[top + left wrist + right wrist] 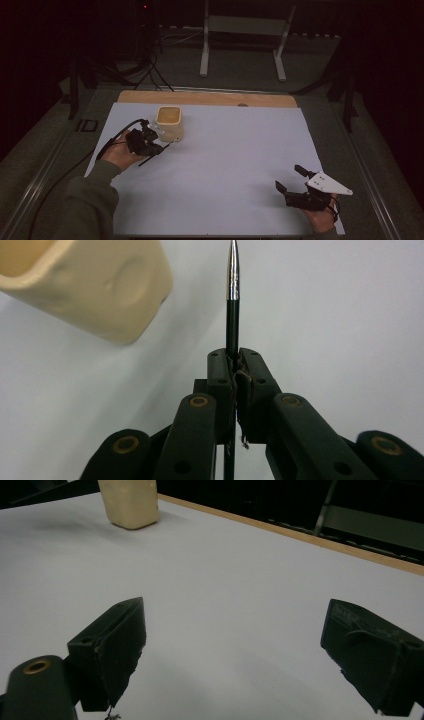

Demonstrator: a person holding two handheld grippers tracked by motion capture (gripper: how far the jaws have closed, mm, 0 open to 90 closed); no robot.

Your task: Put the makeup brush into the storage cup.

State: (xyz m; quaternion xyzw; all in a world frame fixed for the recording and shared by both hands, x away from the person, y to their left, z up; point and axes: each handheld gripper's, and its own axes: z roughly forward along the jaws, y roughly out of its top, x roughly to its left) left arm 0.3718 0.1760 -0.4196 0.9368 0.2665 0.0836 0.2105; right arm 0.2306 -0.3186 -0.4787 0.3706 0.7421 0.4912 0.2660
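Pen-in-cup step, by the looks: left gripper (234,362) fingers clamped tight on slim black pen with silver tip (232,300), just beside cream plastic cup (168,122) on white tabletop (225,165). Right gripper (291,179) wide open, empty. Next: lift, tip into cup.

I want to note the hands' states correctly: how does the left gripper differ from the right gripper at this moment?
The left gripper is shut on a black pen with a silver tip; the right gripper stands wide open with nothing between its jaws. The left gripper is beside the cream cup; the right gripper is far from it, near the table's front right corner. Both have black jaws and are held above the white sheet.
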